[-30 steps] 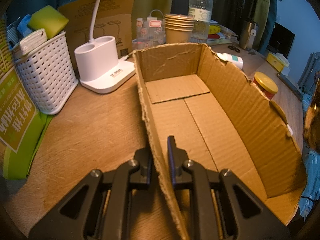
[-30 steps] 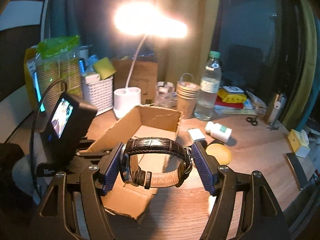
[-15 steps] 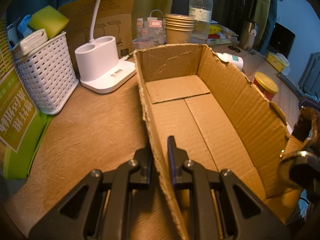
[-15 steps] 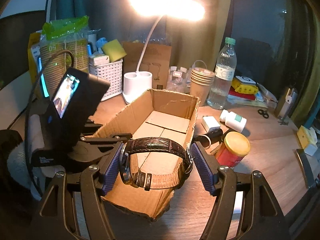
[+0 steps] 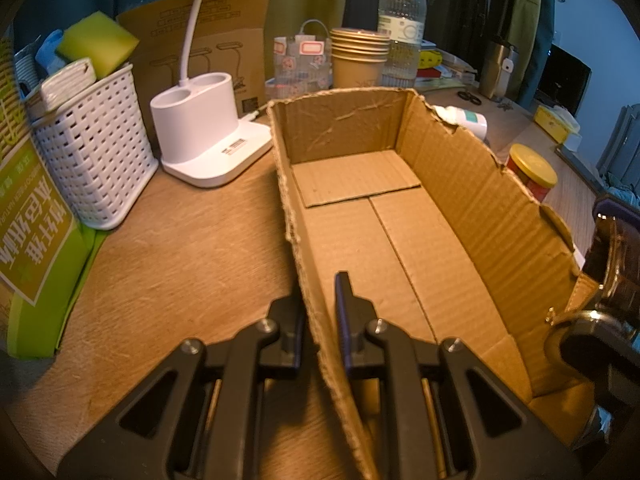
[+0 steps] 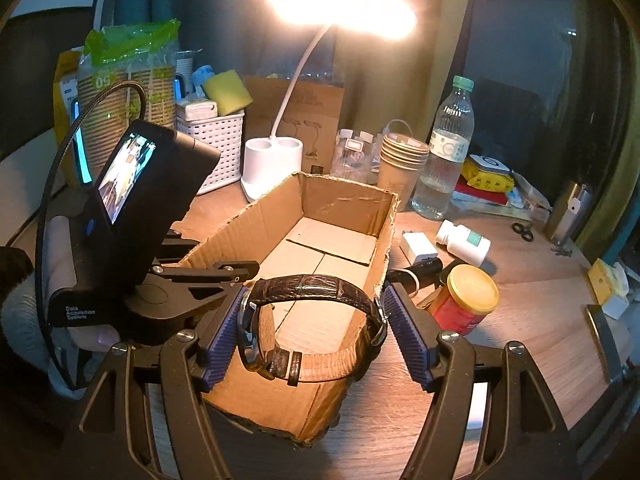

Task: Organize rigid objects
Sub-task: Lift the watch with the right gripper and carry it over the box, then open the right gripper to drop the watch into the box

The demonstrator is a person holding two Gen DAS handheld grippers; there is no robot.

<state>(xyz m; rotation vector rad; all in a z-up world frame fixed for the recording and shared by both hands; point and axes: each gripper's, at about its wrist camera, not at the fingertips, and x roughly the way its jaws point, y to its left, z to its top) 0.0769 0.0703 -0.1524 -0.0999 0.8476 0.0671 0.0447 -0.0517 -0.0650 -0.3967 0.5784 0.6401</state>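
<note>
Right tool grips a wristwatch above the cardboard box; only its view shows this. Left tool pinches the box's wall, interior bare.

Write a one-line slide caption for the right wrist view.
Right gripper holds a brown leather watch over the near end of the empty cardboard box, whose wall the left gripper pinches.

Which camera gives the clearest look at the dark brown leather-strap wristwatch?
The right wrist view: the dark brown leather-strap wristwatch sits whole and centred between the right gripper pads, above the open cardboard box. The left wrist view catches only a blurred part at its right edge.
</note>
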